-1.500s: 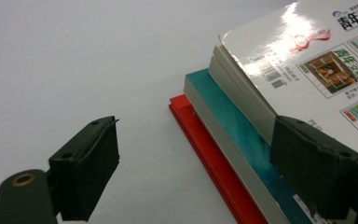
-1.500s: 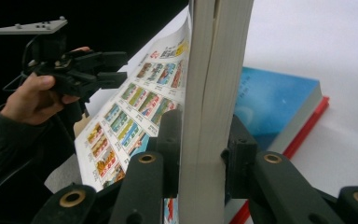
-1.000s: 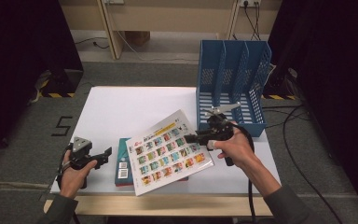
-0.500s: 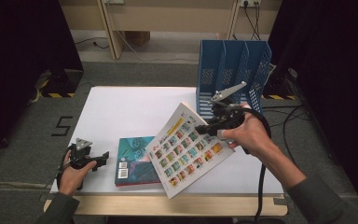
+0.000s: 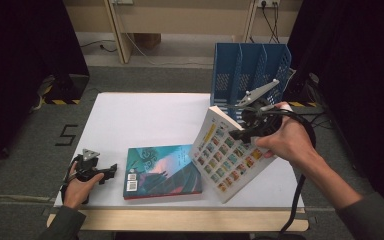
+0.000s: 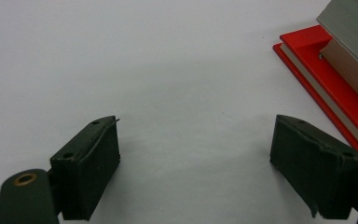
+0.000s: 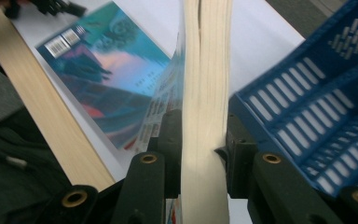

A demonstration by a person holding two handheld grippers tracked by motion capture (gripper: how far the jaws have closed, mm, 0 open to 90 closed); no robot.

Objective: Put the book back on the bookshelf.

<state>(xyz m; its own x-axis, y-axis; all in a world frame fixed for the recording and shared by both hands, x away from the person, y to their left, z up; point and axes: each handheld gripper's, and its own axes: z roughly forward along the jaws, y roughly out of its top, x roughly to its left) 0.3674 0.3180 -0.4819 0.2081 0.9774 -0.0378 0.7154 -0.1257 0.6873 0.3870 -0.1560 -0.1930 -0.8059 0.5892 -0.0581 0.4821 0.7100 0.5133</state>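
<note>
The picture-grid book (image 5: 230,155) is clamped edge-on in the right hand-held gripper (image 5: 247,131), tilted up off the surface (image 5: 145,120) just before the blue file rack (image 5: 250,67), so square it upright for a slot, while the left hand-held gripper (image 5: 105,171) rests open beside the teal book (image 5: 162,170).

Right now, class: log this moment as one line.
right gripper: shut on white book, tilted up | left gripper: open, empty | teal book: flat | blue rack: behind
</note>
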